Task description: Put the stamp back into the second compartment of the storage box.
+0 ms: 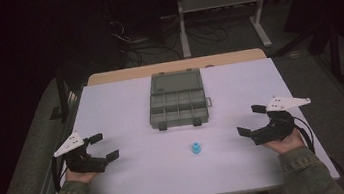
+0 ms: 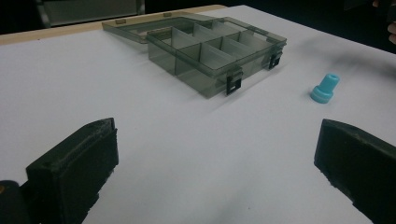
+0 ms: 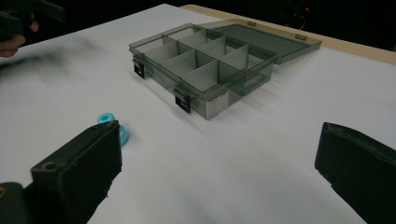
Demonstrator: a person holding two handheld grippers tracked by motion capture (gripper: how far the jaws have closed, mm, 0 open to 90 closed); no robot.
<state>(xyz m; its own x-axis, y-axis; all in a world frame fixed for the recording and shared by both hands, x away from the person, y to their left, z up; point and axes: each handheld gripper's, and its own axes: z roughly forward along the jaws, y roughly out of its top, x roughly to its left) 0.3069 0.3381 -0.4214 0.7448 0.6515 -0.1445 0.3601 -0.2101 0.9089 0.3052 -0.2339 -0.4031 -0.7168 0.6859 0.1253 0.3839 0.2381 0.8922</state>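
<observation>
left gripper (image 1: 104, 146) low on the left side of the white table (image 1: 136, 182), jaws spread wide, nothing between them. right gripper (image 1: 248, 120) mirrored on the right side, jaws just as wide, gripping nothing. small blue cap (image 1: 196, 149) standing upright on the bare tabletop between the two grippers, well apart from both, touching neither. seen again from the left gripper view, blue cap (image 2: 325, 88) ahead and off to the right. in the right gripper view, cap (image 3: 114, 126) partly tucked behind the left-hand jaw. grey compartment box (image 1: 179, 107) farther back at table centre, lid (image 1: 176, 80) flat open behind it, latches facing the person. cap just in front of the box, not in any compartment.
</observation>
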